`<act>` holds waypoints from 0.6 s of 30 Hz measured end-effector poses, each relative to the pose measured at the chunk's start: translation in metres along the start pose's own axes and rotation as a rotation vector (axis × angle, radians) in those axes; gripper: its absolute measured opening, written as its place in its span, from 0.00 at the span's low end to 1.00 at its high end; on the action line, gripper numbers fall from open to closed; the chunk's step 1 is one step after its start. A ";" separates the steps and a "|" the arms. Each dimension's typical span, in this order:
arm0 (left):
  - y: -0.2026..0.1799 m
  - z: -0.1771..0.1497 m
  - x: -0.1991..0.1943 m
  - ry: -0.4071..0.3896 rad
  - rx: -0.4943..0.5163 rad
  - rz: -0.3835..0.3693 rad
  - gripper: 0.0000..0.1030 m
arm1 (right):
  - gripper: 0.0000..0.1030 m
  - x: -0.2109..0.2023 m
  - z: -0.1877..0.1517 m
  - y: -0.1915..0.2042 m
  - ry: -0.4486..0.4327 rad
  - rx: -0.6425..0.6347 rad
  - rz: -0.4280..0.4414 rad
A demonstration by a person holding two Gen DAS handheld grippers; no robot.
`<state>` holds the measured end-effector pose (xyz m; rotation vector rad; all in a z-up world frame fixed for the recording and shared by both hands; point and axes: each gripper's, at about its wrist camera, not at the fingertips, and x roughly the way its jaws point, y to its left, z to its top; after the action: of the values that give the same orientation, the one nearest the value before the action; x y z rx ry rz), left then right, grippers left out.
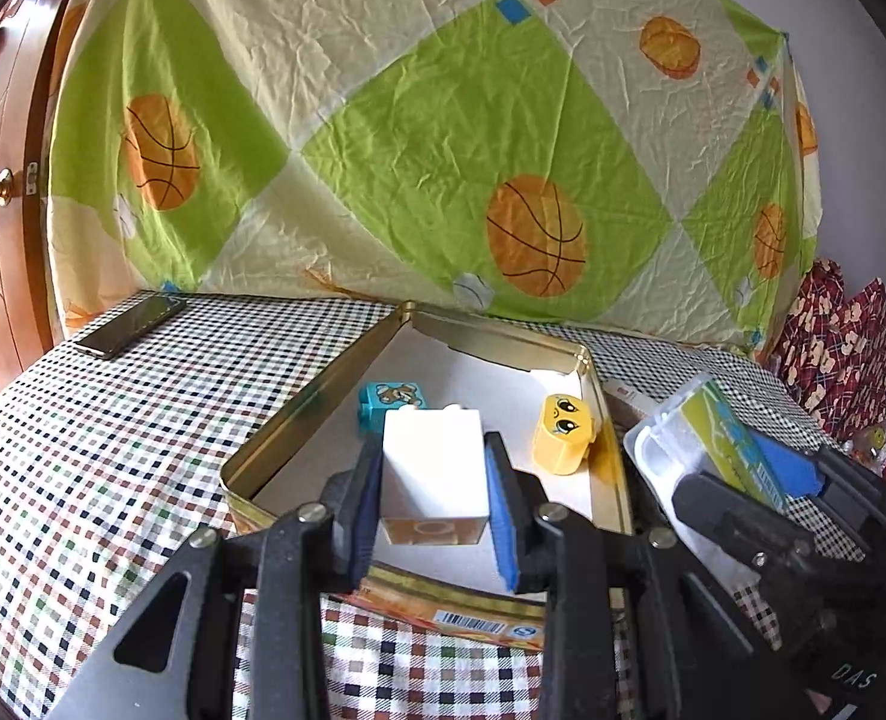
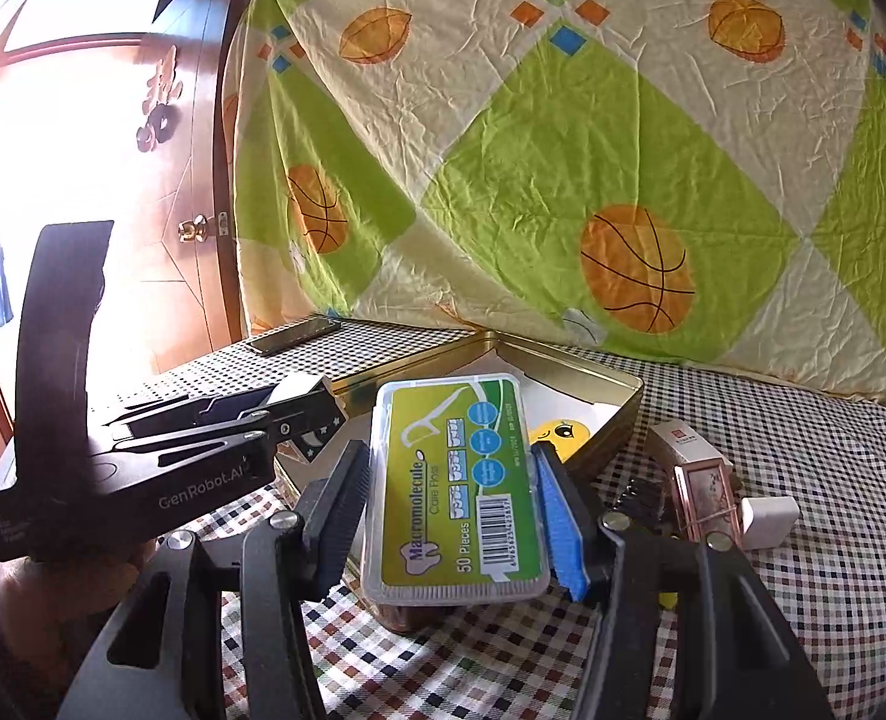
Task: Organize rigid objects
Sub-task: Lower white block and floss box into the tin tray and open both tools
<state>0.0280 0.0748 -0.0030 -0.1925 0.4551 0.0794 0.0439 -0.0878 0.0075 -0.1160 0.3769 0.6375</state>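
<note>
White plastic fills the gap between my left gripper (image 1: 433, 501) pads: a tall white block (image 1: 433, 468), clamped by its two side faces, its long axis running away from me along the fingers and tipped a little downward. It hangs over the open gold tin (image 1: 299, 420), just inside the near wall, so the drop zone lies straight ahead and below, not off to either side. A teal block (image 1: 390, 401) sits on the tin floor just beyond and to the left of my load; a yellow face block (image 1: 563, 433) sits to the right near the far wall. The bare white floor between them looks like the landing spot, I judge.

My right gripper (image 2: 448, 507) is closed on a clear floss-pick box (image 2: 452, 483), pads pressing its long edges, the label running lengthwise away from me. That box hovers over the checked tablecloth (image 2: 803, 600), at the tin's right-hand side, with the tin's near corner ahead and slightly left. So the left hand is the nearer one to a release; the right must travel leftward and forward over the wall first.

Lying on the cloth to my right are a small carton (image 2: 680, 447), a pinkish framed item (image 2: 704, 495) and a white cube (image 2: 767, 516), not yet in the tin. A dark phone (image 1: 134, 324) lies well apart, at the far left.
</note>
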 end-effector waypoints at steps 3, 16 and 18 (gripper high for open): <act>-0.002 0.008 0.009 0.034 0.021 -0.013 0.30 | 0.55 0.017 0.009 -0.006 0.042 0.004 0.005; 0.003 0.032 0.060 0.177 0.119 0.048 0.30 | 0.55 0.095 0.030 -0.027 0.191 0.048 0.020; 0.005 0.033 0.066 0.195 0.120 0.054 0.30 | 0.55 0.103 0.029 -0.028 0.206 0.048 0.022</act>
<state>0.1010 0.0890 -0.0045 -0.0702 0.6580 0.0861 0.1456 -0.0459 -0.0045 -0.1319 0.5928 0.6392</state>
